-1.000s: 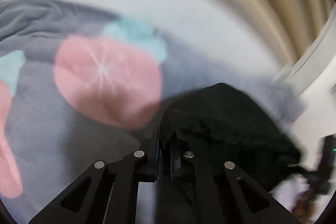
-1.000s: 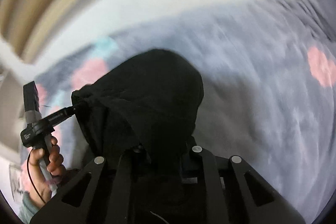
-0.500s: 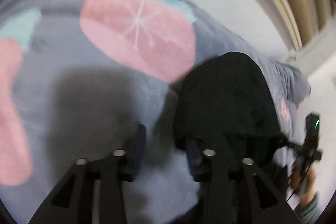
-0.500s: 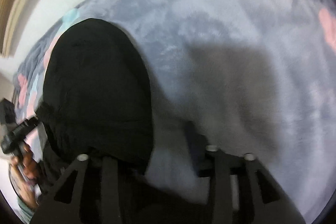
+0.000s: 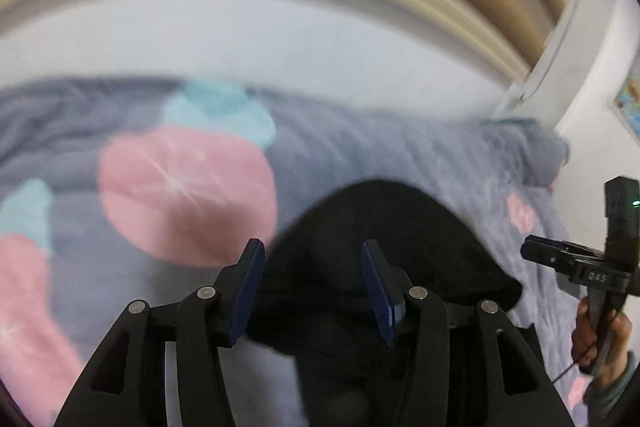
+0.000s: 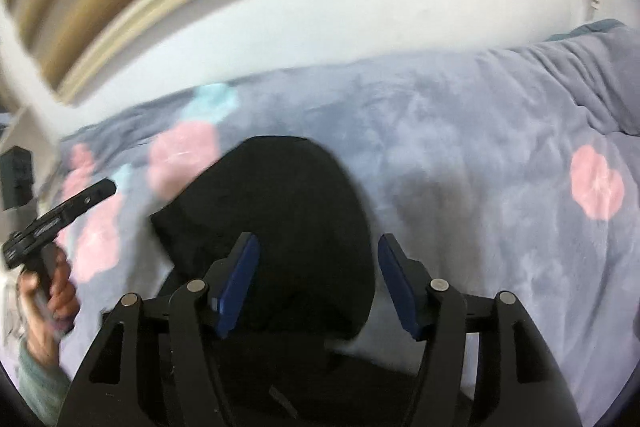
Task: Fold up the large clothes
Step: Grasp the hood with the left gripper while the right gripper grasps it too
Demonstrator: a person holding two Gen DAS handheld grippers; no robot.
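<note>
A: Black cloth, the garment [image 5: 384, 251], lies bunched on the grey blanket [image 6: 480, 163] of the bed, straight ahead of both grippers.

B: Which is nearer?

A: Hard to say. The left gripper [image 5: 312, 285] has its jaws apart, the garment's left edge between them. The right gripper [image 6: 316, 281] is likewise spread, over its right edge.

B: Long axis?

A: It seems to run away from the jaws, toward the wall.

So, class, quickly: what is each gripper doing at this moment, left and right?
Left gripper: open, holding nothing, above the black garment on the blanket.
Right gripper: open, holding nothing, over the same garment.
</note>
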